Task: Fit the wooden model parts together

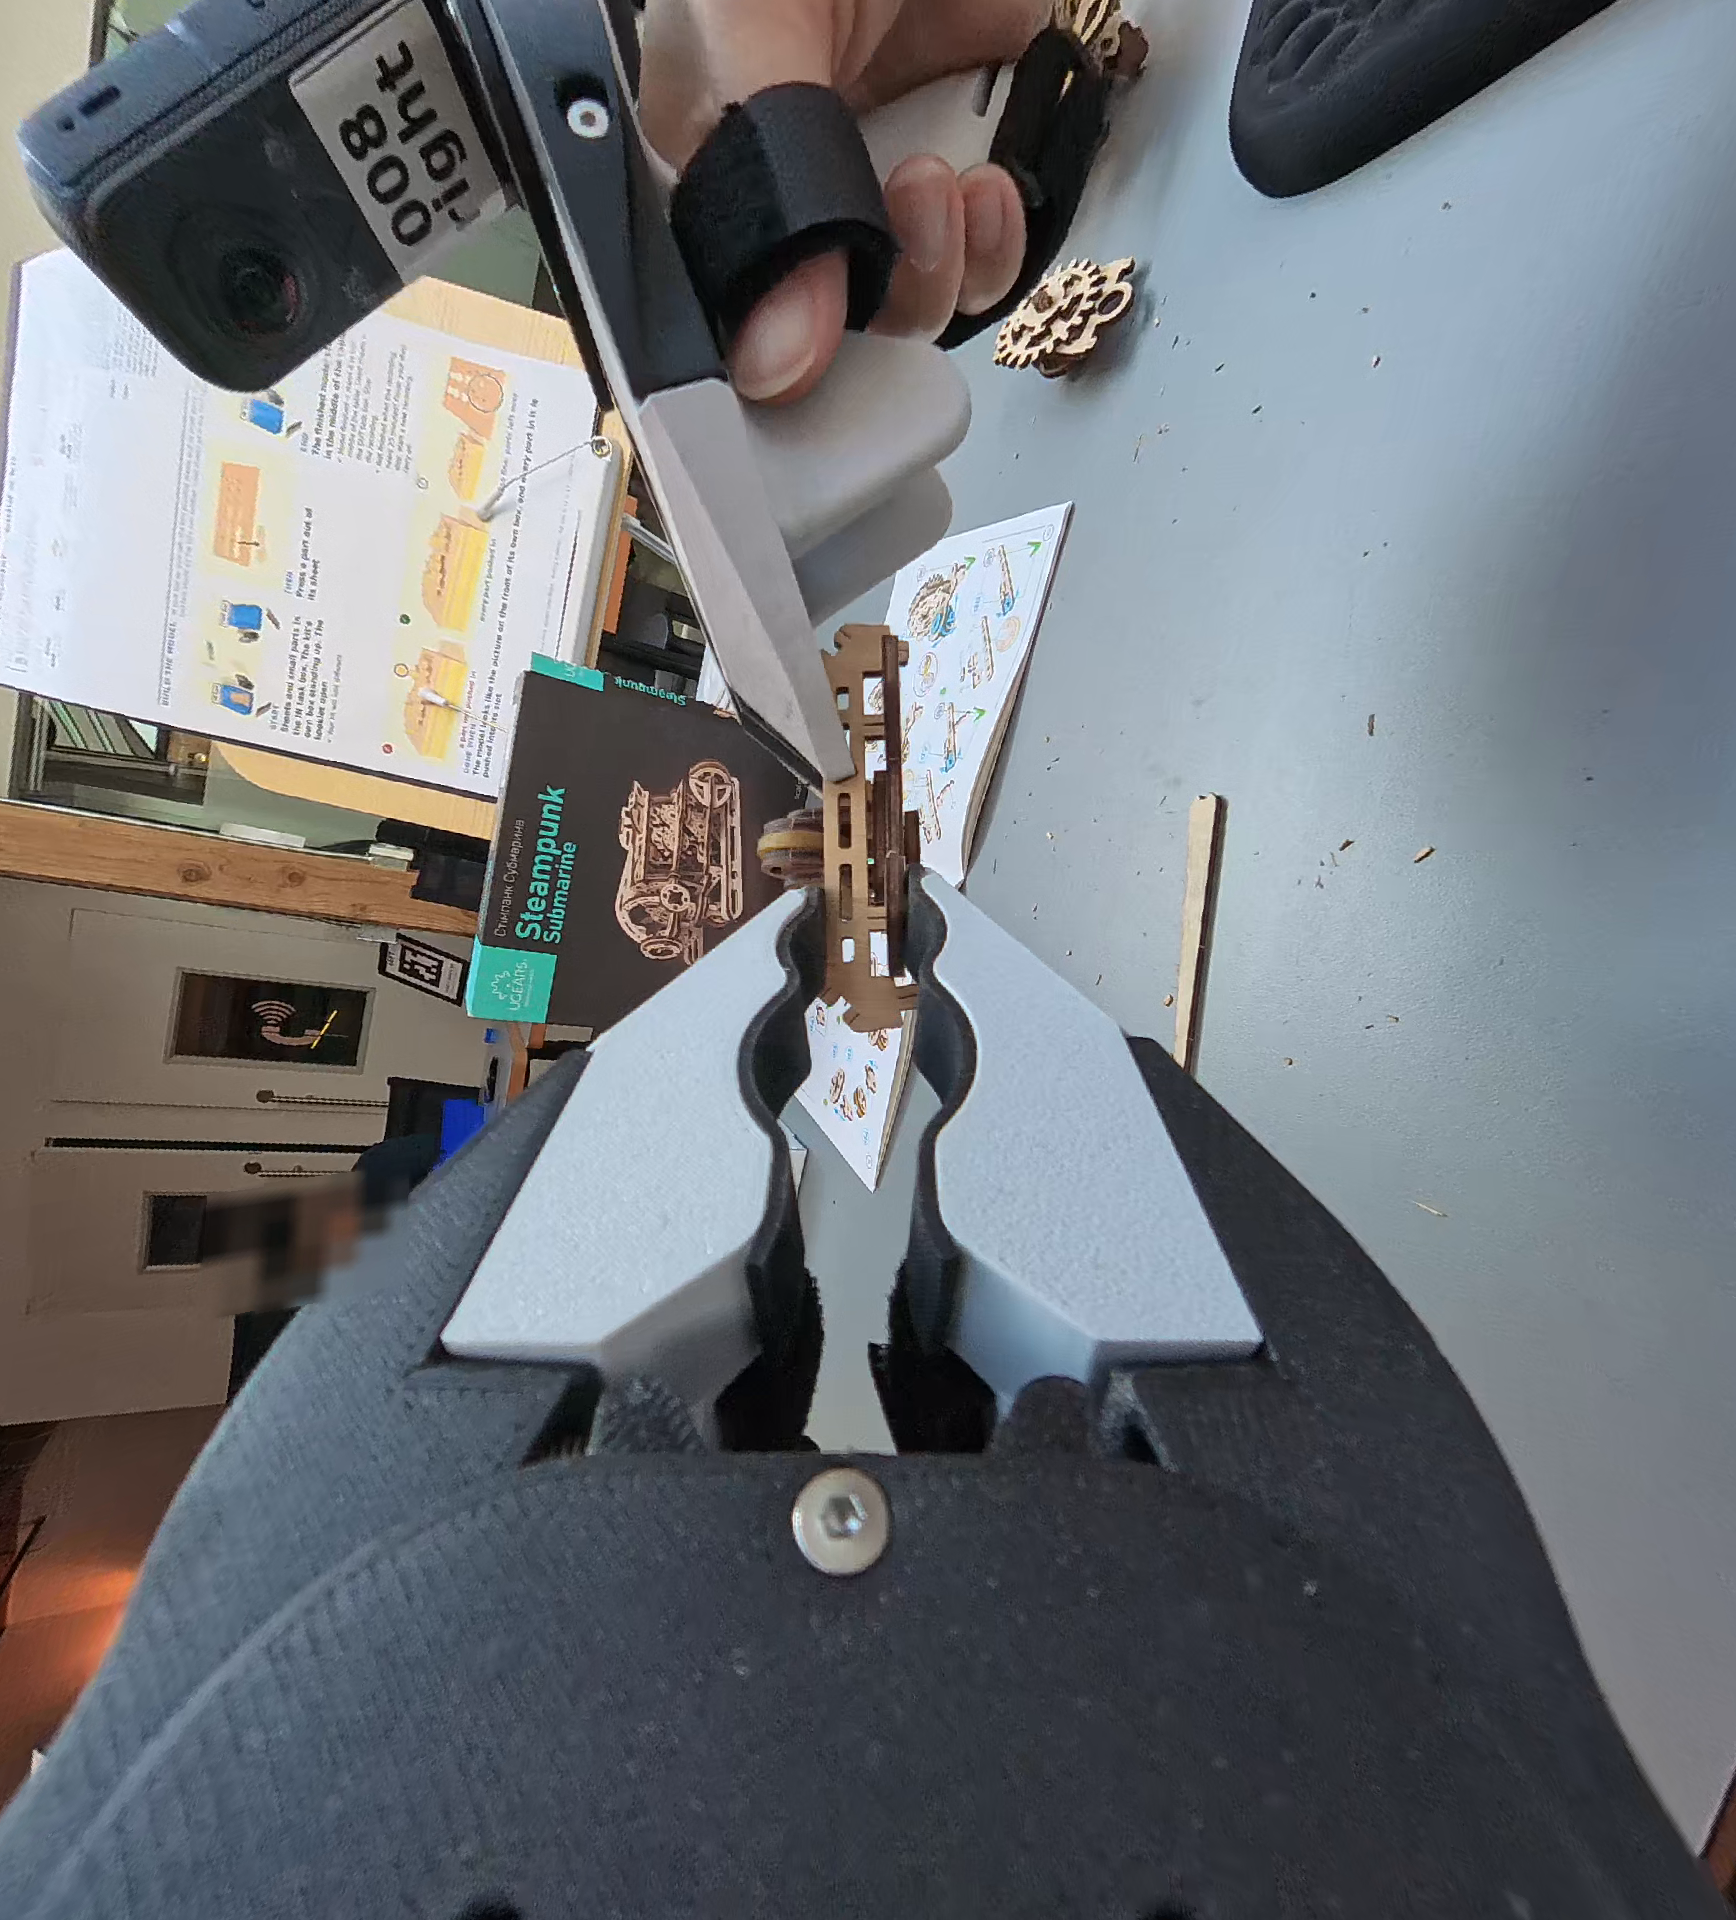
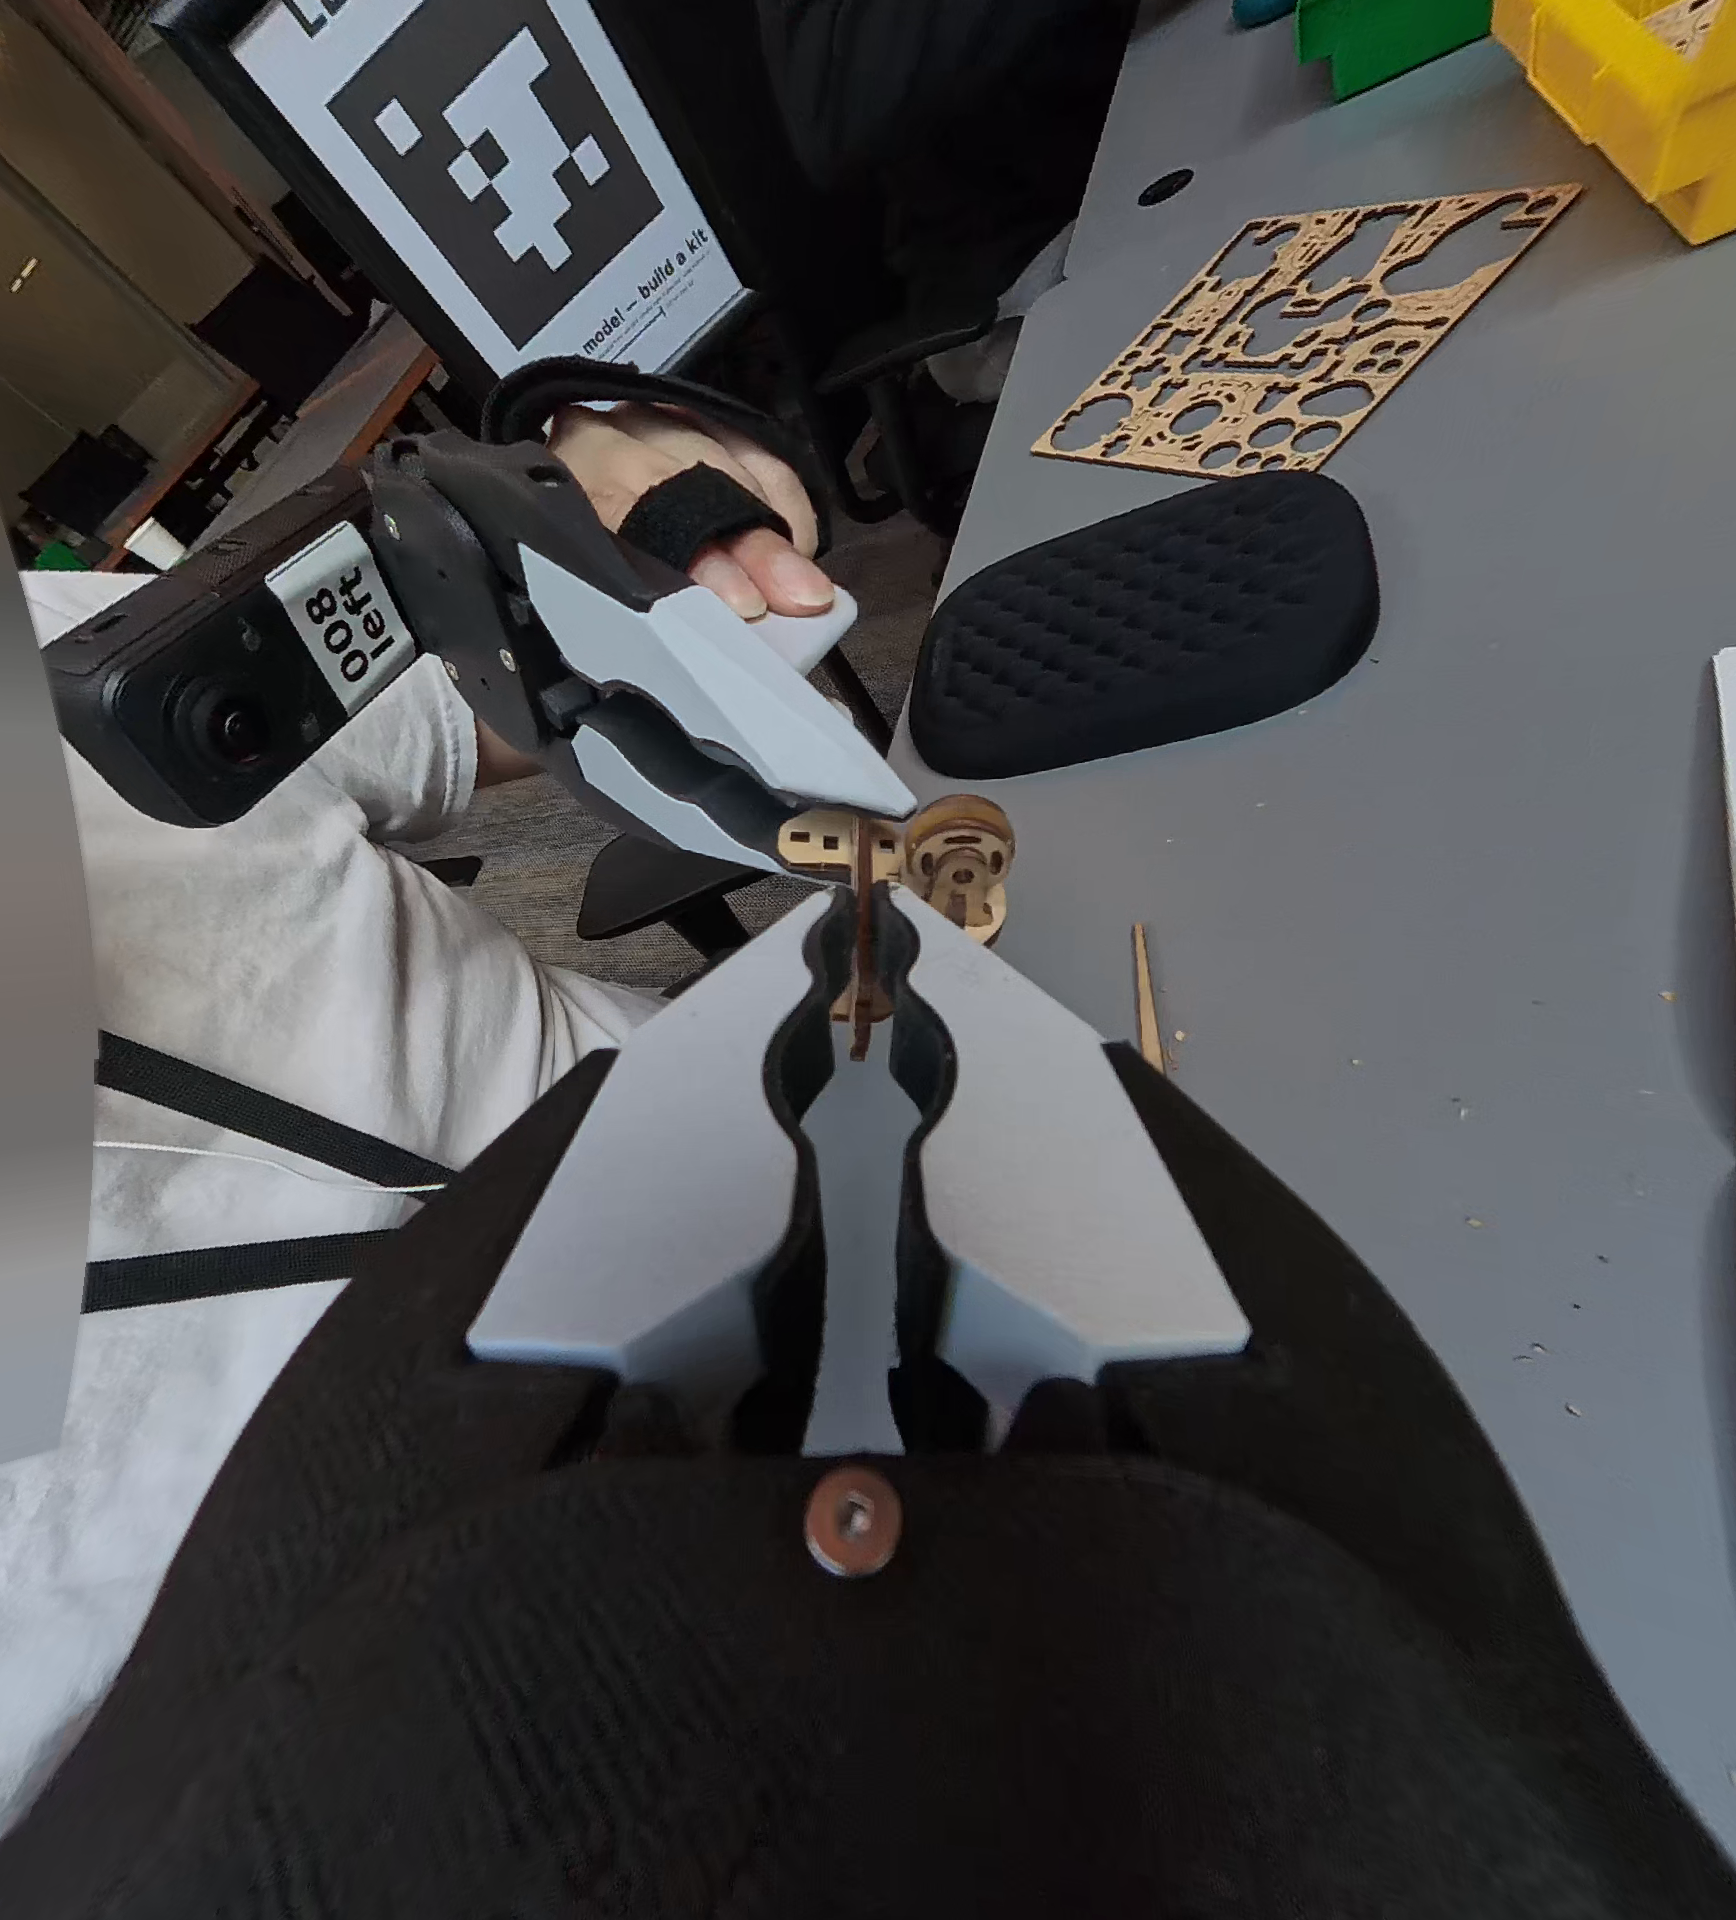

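Both grippers meet on one small wooden model [image 1: 869, 852] held up over the grey table [image 1: 1466, 727]. Left gripper [image 1: 859, 914] is clamped narrow on its lower end; right gripper [image 2: 859, 935] is pinched on a thin dark plate [image 2: 860, 966] set edge-on into it. Model is partly built: slotted frame w/ a round wheel piece [image 2: 959, 868] already on. The plate's probably mid-seating, but the joint is hidden by the tips. Still left: a gear piece [image 1: 1063, 317] and a stick [image 1: 1199, 914] loose on the table. The punched-out sheet [image 2: 1300, 332] looks mostly used.
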Action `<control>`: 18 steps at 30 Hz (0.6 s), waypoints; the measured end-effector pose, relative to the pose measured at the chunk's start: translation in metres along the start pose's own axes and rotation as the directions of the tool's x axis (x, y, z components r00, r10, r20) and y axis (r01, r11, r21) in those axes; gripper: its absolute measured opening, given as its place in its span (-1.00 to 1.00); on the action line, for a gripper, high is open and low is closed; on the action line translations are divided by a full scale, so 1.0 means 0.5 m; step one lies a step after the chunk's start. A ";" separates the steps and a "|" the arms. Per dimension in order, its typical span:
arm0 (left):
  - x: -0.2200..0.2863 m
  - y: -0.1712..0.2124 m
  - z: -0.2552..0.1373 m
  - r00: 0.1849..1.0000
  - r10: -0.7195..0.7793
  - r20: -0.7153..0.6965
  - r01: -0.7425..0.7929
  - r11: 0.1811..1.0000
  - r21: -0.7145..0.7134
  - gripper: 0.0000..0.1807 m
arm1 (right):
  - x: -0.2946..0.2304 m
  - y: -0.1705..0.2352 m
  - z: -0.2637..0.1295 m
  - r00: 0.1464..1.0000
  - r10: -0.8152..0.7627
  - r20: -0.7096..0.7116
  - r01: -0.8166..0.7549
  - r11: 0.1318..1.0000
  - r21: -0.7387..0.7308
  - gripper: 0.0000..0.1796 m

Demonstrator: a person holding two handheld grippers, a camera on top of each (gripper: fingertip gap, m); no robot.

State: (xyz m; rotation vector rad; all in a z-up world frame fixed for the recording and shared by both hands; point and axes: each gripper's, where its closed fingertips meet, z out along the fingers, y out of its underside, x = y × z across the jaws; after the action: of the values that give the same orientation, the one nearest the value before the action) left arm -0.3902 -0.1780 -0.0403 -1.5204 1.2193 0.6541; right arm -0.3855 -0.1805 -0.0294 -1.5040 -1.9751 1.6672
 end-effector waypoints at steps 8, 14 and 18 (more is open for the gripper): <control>-0.017 0.001 -0.015 0.999 0.023 0.024 -0.023 1.000 -0.010 -0.86 | -0.068 -0.019 -0.046 0.778 -0.626 -0.050 0.626 0.780 -0.019 -0.53; -0.015 -0.011 -0.022 0.998 0.052 0.036 -0.051 0.999 -0.009 -0.86 | -0.046 -0.007 -0.027 0.297 -0.930 -0.218 0.854 0.361 -0.374 -0.50; -0.016 -0.016 -0.023 0.999 0.044 0.031 -0.044 0.999 -0.006 -0.86 | -0.028 -0.002 -0.013 0.165 -0.962 -0.216 0.824 0.255 -0.507 -0.62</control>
State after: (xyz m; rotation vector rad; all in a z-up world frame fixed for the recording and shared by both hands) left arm -0.3875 -0.1864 -0.0268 -1.4863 1.2305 0.7084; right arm -0.3750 -0.1865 -0.0201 -0.3307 -2.0688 0.3783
